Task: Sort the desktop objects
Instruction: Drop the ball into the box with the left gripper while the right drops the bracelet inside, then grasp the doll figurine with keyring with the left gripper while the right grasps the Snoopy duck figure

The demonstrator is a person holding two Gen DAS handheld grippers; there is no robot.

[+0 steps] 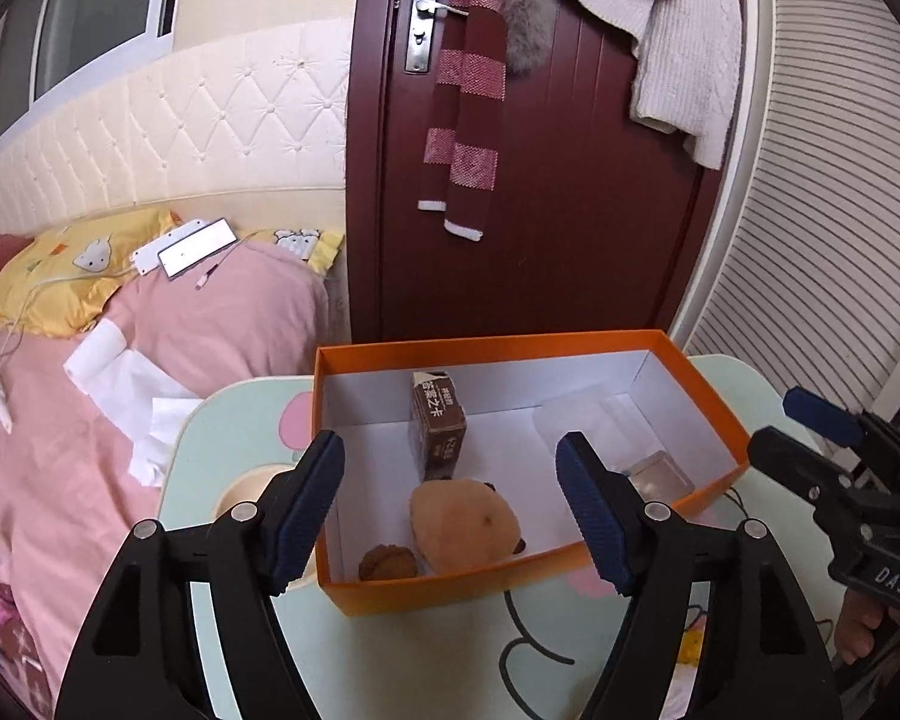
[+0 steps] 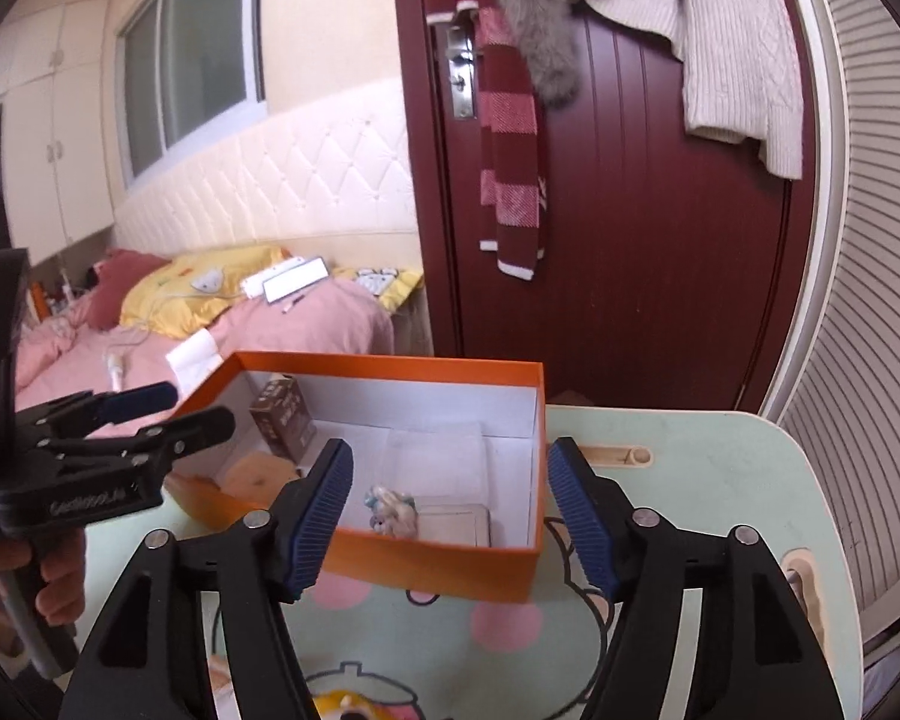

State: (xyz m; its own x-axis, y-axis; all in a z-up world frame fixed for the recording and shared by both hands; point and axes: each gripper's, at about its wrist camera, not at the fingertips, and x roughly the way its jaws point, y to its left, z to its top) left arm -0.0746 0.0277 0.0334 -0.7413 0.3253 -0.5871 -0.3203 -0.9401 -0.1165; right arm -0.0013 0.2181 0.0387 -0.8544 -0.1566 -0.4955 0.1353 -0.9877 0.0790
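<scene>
We count one orange box [image 1: 510, 585], rectangular, lidless, of smooth card with a white lining, standing on one pale green table [image 1: 426, 654] printed with cartoon figures. Inside the box we count five items. One brown carton [image 1: 438, 429] stands upright near the back wall. One tan plush toy [image 1: 465, 525], rounded and soft-napped, lies in front of it, at the near wall. One small dark brown round piece [image 1: 387, 564], rough-surfaced, sits beside the plush in the near corner. One flat square clear case [image 1: 660, 474] lies at the far end. One small white and blue figurine [image 2: 393, 510], lumpy and glossy, rests just beside that case.

We count two grippers, each with two black arms and two ribbed blue pads. The left gripper [image 1: 459, 510] has its jaws spread apart over the plush end of the box, nothing between the pads. The right gripper [image 2: 450, 516] likewise stands spread, over the figurine end, gripping nothing. One hand [image 2: 6, 588] shows on the left gripper's handle.
</scene>
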